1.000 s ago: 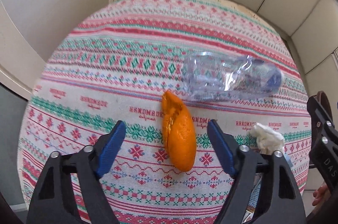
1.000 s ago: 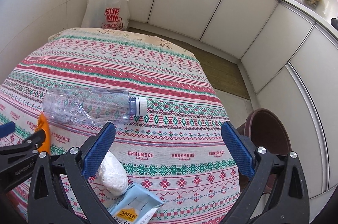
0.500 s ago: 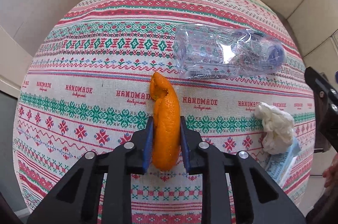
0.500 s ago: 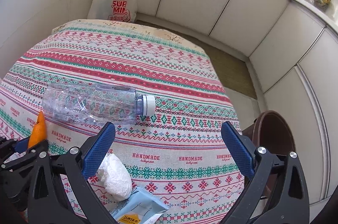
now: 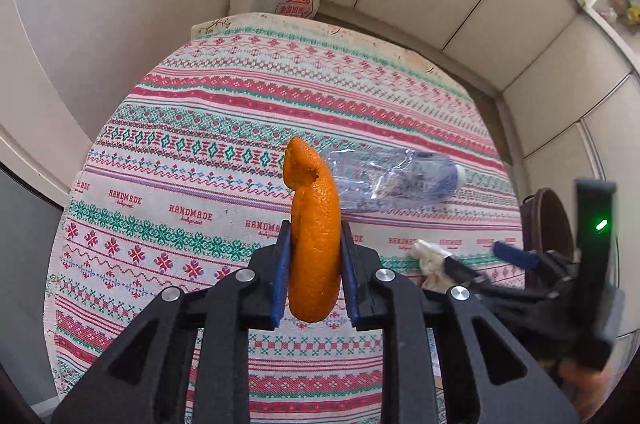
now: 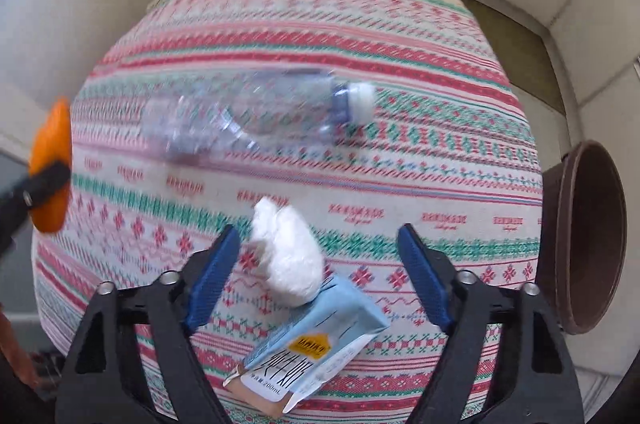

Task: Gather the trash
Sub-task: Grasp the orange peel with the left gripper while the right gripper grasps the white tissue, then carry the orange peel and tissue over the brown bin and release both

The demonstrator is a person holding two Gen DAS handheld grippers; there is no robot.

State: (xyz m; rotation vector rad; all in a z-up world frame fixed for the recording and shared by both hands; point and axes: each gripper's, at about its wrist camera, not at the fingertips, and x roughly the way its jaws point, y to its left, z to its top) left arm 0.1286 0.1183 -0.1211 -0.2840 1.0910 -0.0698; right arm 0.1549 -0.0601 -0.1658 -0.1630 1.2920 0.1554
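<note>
Your left gripper has clamped and lifted the orange peel; right gripper, jaws just narrowing yet empty, straddles the tissue wad

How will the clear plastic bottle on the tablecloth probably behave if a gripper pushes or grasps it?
The plastic bottle looks empty and crumpled, so it is probably light and would dent under a squeeze. It lies on its side on the tablecloth, so a push may roll it.
</note>
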